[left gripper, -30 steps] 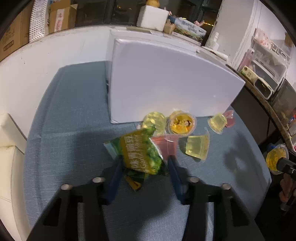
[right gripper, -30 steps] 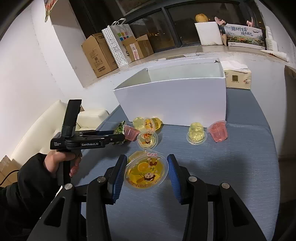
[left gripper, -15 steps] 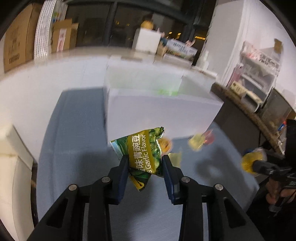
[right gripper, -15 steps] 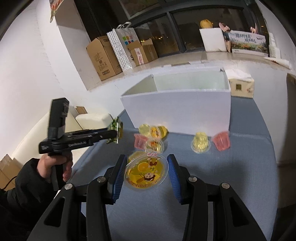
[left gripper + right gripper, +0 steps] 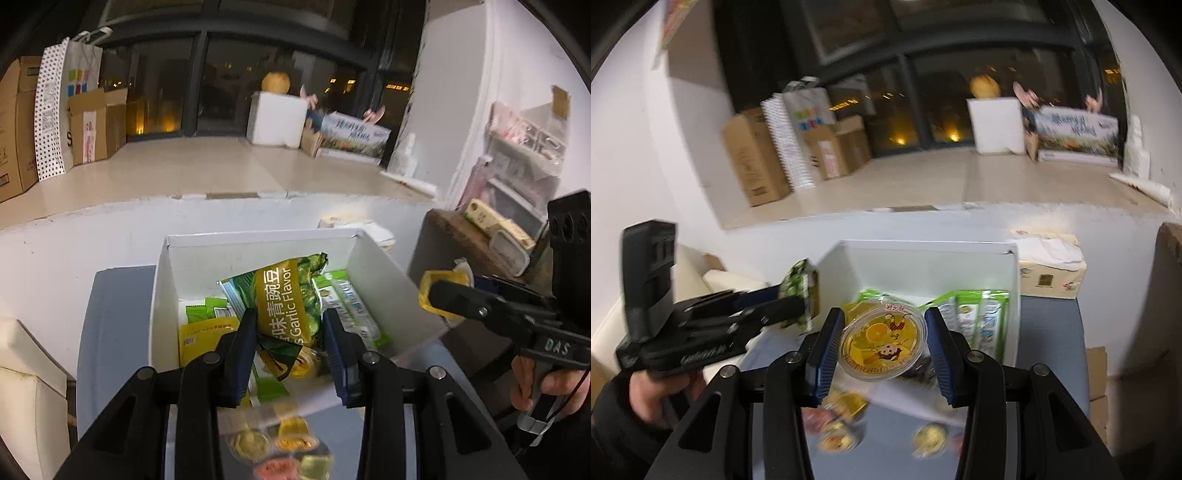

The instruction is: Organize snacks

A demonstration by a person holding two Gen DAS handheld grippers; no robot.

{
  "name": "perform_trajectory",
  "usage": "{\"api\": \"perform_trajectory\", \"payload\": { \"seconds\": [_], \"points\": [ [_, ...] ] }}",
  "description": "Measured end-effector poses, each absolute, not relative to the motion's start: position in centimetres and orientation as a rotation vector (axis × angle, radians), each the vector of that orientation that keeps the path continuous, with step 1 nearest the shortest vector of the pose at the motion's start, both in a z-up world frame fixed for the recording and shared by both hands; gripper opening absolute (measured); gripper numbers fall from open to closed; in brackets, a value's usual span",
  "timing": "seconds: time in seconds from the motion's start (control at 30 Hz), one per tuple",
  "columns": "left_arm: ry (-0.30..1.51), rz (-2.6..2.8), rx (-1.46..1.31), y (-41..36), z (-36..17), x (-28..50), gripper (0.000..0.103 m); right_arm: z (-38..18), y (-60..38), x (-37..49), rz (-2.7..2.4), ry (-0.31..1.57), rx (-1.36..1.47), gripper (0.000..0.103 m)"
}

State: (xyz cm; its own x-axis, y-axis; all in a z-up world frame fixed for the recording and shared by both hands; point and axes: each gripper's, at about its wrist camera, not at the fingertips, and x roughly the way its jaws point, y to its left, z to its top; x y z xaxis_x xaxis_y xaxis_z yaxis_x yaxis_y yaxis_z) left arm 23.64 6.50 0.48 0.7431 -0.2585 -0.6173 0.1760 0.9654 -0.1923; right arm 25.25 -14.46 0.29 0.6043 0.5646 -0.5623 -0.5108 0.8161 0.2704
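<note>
Left wrist view, nearest first: left gripper [image 5: 290,345] has its blue pads narrowed onto a green pea bag [image 5: 284,306] with gold band reading "Garlic Flavor", bag pinched between the two fingers and held up over the open white box [image 5: 384,280]. Below the fingers, blurred jelly cups [image 5: 280,448] sit on the blue-grey table [image 5: 110,332] just in front of the box's near wall. Inside the box: a yellow packet [image 5: 203,338] at left, green-and-white packets [image 5: 351,306] at right, more wrappers under the bag, hard to tell apart. At right the right gripper [image 5: 439,291] comes in side-on at the box's right wall, a yellow cup clamped at its tip, bare fingers on its handle.

Right wrist view: right gripper [image 5: 882,345] fingers closed partway against the sides of a round yellow jelly cup [image 5: 882,345], lid with orange slice and cartoon figure, cup held over the box's near edge. Blurred cups [image 5: 842,424] on the table under it. Green-and-white packets [image 5: 979,314] lie in the box [image 5: 923,264] along its right wall. Left gripper [image 5: 798,295] at left, bag [image 5: 799,280] at its tip at the box's left wall. Tissue box [image 5: 1052,273] just right of the white box. Farther back, ledge with cardboard boxes [image 5: 753,158], dotted paper bag [image 5: 786,144], white foam block [image 5: 995,123], dark windows behind
</note>
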Motion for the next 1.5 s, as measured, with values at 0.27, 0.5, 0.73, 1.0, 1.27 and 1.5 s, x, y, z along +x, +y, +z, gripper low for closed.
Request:
{"api": "perform_trajectory", "payload": {
  "seconds": [0.27, 0.5, 0.73, 1.0, 1.27, 1.5],
  "points": [
    [0.761, -0.135, -0.137, 7.2, -2.0, 24.7, 0.103, -2.9, -14.9, 28.6, 0.535, 0.767, 0.108, 0.101],
    [0.758, -0.119, -0.18, 8.3, -1.8, 23.7, 0.103, -0.8, -16.9, 26.7, 0.517, 0.708, 0.097, 0.101],
    [0.715, -0.137, -0.117, 7.4, -0.8, 19.8, 0.103, 0.7, -19.8, 21.9, 0.513, 0.649, 0.09, 0.103],
    [0.679, -0.165, -0.181, 7.0, -3.1, 11.5, 0.103, -4.4, -23.0, 16.0, 0.505, 0.696, 0.124, 0.103],
    [0.745, -0.119, -0.186, 7.1, -6.6, 8.2, 0.103, -10.5, -22.1, 17.8, 0.501, 0.818, 0.129, 0.103],
    [0.788, -0.127, -0.177, 6.8, -8.4, 8.0, 0.103, -12.8, -21.2, 21.7, 0.471, 0.852, 0.225, 0.103]
  ]
}}
